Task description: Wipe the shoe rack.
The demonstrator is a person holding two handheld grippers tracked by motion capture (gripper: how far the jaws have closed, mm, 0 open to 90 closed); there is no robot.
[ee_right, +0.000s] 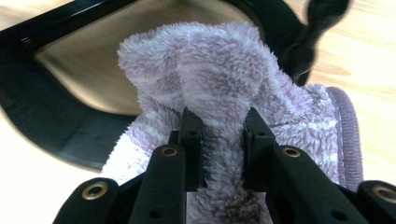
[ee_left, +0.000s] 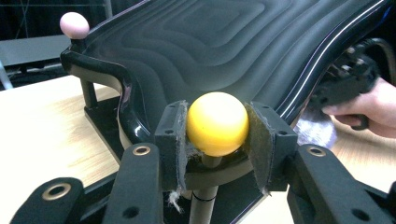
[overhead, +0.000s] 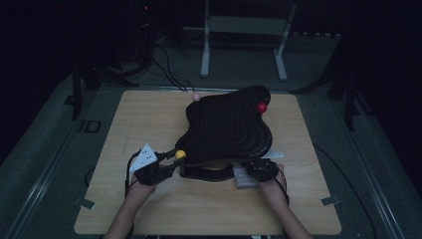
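Dim light covers the wooden table (overhead: 149,209). Left gripper (ee_left: 217,135) jaws pinch the yellow ball (ee_left: 217,122) at the black tray's (overhead: 229,127) near-left corner. Right gripper (ee_right: 223,140) jaws pinch the purple cloth (ee_right: 210,70).

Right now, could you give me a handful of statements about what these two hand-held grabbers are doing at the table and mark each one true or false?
1. The left gripper clamps a yellow ball. True.
2. The right gripper holds a red ball. False: it pinches a fluffy lilac cloth.
3. The black wavy tray lies flat on the wooden table. False: it stands raised on a base.
4. A pink ball tops a far corner of the tray. True.
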